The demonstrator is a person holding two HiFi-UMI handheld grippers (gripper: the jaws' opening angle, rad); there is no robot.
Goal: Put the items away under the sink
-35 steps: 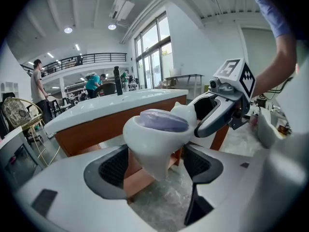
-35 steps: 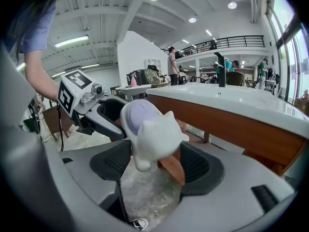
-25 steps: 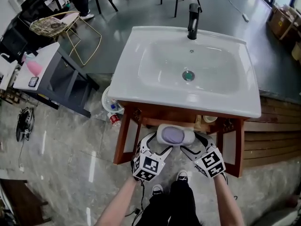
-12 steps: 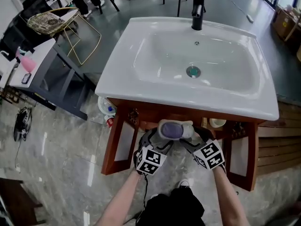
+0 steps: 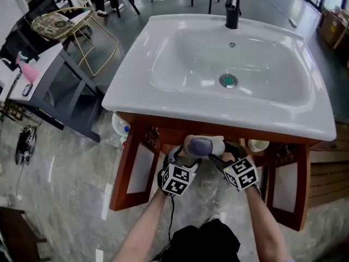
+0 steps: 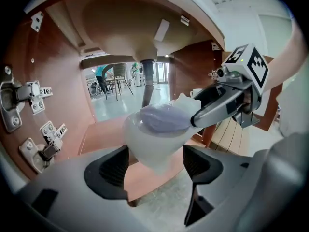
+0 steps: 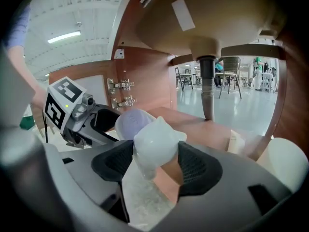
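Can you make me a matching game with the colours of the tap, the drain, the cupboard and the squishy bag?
Things:
1. tap
2. drain
3. cupboard
4. bag

Colours:
A. brown
B. purple inside
C. black
D. green

Pairs: 1-C, 2-D, 3-A, 4-B

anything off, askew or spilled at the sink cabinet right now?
Nothing spilled or damaged. The soft pouch is held between the left hand-held gripper and right hand-held gripper, whose jaws have just closed in further on it. Both cabinet doors stand open, as expected.
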